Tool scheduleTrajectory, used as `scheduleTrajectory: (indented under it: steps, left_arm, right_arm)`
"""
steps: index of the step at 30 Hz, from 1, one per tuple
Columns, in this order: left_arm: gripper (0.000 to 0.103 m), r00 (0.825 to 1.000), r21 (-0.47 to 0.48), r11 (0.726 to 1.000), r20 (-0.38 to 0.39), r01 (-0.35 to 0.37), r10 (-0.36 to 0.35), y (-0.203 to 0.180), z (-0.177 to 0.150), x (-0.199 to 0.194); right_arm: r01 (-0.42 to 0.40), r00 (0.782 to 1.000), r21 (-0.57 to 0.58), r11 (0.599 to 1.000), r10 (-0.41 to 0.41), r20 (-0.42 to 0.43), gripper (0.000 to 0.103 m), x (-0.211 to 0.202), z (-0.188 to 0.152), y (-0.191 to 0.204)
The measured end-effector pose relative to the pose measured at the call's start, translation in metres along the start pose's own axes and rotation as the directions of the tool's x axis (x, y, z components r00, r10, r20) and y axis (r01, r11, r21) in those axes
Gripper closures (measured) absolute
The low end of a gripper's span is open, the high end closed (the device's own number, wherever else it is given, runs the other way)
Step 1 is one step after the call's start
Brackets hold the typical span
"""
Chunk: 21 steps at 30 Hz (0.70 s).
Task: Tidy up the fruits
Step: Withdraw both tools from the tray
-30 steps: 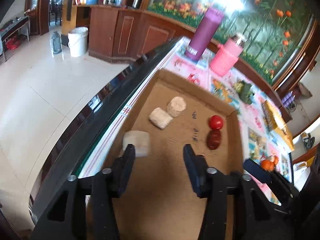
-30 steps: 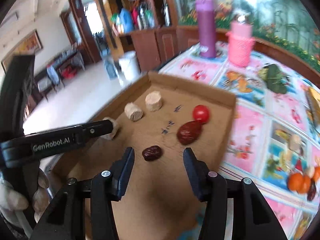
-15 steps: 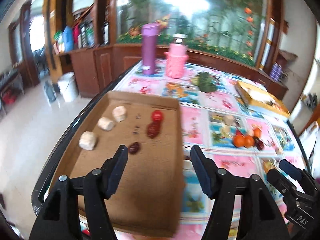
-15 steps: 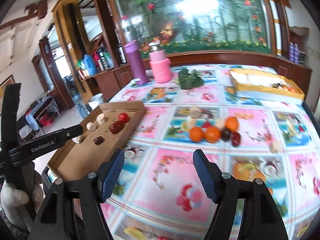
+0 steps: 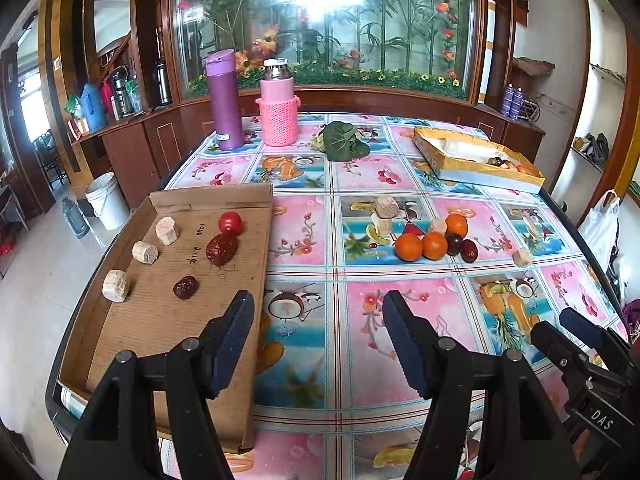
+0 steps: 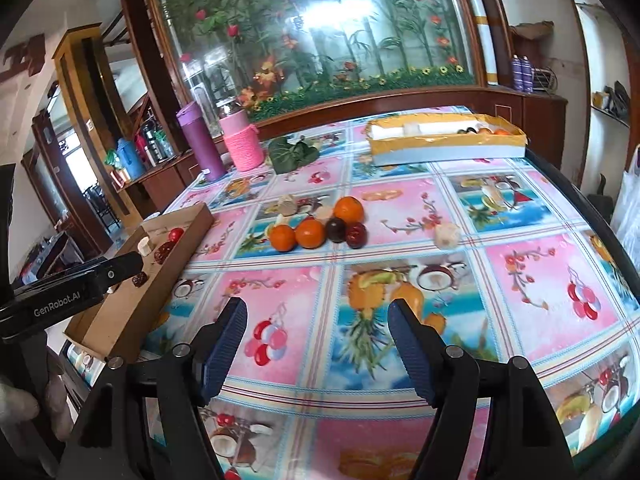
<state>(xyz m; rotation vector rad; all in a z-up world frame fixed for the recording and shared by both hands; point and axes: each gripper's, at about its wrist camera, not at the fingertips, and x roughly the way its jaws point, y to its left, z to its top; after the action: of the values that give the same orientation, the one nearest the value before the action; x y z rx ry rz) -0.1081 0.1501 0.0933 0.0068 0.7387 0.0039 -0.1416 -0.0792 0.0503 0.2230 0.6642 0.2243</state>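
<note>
Left gripper [image 5: 318, 320] spread wide, empty, above tablecloth beside cardboard tray [image 5: 256, 200]. Right gripper [image 6: 316, 326] likewise agape, nothing between pads. Oranges [image 6: 310, 233] and dark fruits [image 6: 356, 235] clustered mid-table; tomato [image 5: 231, 222], dates, pale chunks lie in tray.

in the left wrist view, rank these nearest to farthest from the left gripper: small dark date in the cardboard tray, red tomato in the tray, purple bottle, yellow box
1. Small dark date, in the cardboard tray, just ahead-left of the left gripper.
2. Red tomato, deeper in the tray.
3. Purple bottle at far left and yellow box at far right: both clearly farthest, too close to rank.
</note>
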Motion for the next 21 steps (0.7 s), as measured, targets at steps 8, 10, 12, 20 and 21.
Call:
scheduleTrajectory:
  steps: [8, 10, 12, 20, 21]
  left_arm:
    - [0.037, 1.0, -0.014, 1.0, -0.018, -0.008, 0.008, 0.001, -0.002, 0.004]
    - [0.037, 1.0, -0.012, 1.0, -0.023, -0.005, 0.005, 0.001, -0.002, 0.006]
    - [0.037, 1.0, -0.01, 1.0, -0.026, -0.002, 0.002, -0.001, -0.002, 0.008]
    - [0.037, 1.0, -0.01, 1.0, -0.025, -0.011, 0.01, 0.0, -0.002, 0.016]
    - [0.037, 1.0, -0.008, 1.0, -0.027, -0.01, 0.009, 0.0, -0.002, 0.019]
  right_arm:
    - [0.011, 1.0, 0.035, 0.999, -0.01, -0.028, 0.026, 0.004, -0.005, -0.012]
    - [0.014, 0.999, 0.037, 0.999, -0.013, -0.032, 0.026, 0.004, -0.007, -0.013]
    - [0.015, 0.999, 0.043, 0.999, -0.014, -0.036, 0.025, 0.005, -0.008, -0.015]
    - [0.053, 0.998, 0.05, 0.997, -0.051, -0.04, 0.024, 0.005, -0.003, -0.028]
    - [0.07, 0.997, 0.056, 0.996, -0.068, -0.035, 0.025, 0.003, -0.001, -0.034]
